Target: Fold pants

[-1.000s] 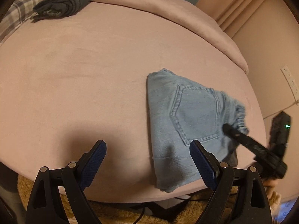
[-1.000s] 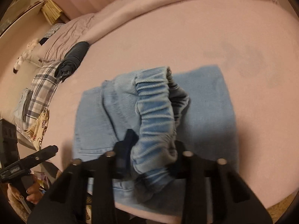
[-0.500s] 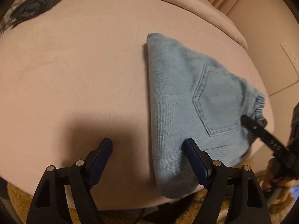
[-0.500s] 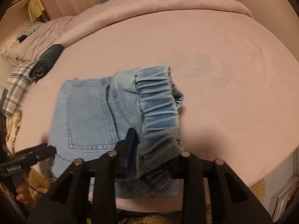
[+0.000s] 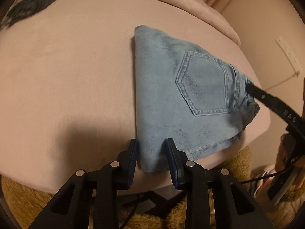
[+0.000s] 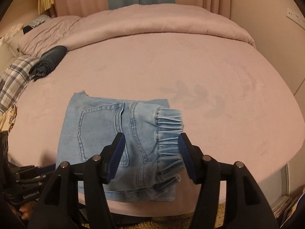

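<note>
Left wrist view: we see the folded jeans (image 5: 171, 99) lying at the near edge of the bed (image 5: 66, 76), back pocket (image 5: 204, 87) facing up. The left gripper (image 5: 152, 158) straddles the near corner of the bundle, on its folded edge; its fingers (image 5: 131, 158) stand narrow, one on each side of the denim. Whether they already pinch the cloth, we cannot tell.

Right wrist view: the right gripper (image 6: 151, 152) sits over the elastic waistband (image 6: 168, 133), fingers (image 6: 185, 154) wide apart with the gathered band between them and not clamped. From the left camera, one right finger appears to rest against the waistband end of the bundle.

Our reading of the placement: the two grippers work opposite ends of the bundle, probably to square the edges or set up one more fold. The near-edge position keeps the jeans within easy reach.

Orientation: the long axis runs roughly left to right across the right wrist view, with the waistband end toward the right gripper and the folded edge toward the left gripper.

Also on the bed, well apart from the jeans: a rolled dark garment (image 6: 48, 63), beside a plaid cloth (image 6: 13, 80). The task looks nearly complete.
</note>
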`<state>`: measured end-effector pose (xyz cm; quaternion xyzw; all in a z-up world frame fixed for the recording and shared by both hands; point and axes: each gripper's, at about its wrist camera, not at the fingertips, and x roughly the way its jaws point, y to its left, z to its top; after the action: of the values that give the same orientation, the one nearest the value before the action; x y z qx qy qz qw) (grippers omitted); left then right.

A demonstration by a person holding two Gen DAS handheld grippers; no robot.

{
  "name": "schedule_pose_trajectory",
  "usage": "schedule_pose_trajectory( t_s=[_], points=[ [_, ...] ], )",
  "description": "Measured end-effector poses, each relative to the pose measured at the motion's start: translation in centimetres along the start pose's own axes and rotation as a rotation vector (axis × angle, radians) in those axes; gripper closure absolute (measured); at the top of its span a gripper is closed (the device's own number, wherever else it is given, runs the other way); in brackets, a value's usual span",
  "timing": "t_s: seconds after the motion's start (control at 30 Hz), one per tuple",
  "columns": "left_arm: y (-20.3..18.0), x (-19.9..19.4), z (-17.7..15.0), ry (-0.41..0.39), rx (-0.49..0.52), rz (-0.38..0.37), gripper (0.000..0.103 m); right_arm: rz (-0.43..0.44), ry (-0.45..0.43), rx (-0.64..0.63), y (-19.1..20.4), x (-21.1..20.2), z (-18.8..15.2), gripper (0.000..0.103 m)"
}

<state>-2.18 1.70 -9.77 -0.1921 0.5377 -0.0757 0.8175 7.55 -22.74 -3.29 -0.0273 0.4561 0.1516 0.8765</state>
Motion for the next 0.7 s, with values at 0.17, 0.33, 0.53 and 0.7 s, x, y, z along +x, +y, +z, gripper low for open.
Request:
schedule_pose_trajectory(
  t_s=[0.17, 0.33, 0.53, 0.7],
  points=[
    [1.3, -1.2, 0.7, -0.029, -0.048, -0.049, 0.076, 0.027, 0.009, -0.042, 1.7, 0.5, 0.4, 0.045],
    [2.7, -2.9, 4.4, -0.084, -0.035, -0.06, 0.076, 0.115, 0.006, -0.072, 3.5, -0.4, 0.4, 0.045],
    [3.1, -1.2, 8.8, -0.073, -0.008, -0.122, 0.076, 0.276, 0.108, -0.137, 7.5, 1.6, -1.7, 0.06],
    [2.4, 3.2, 11.2, -0.008, 0.013, -0.026, 0.076, 0.3, 0.2, -0.155, 9.5, 4.8, -4.1, 0.062]
  ],
)
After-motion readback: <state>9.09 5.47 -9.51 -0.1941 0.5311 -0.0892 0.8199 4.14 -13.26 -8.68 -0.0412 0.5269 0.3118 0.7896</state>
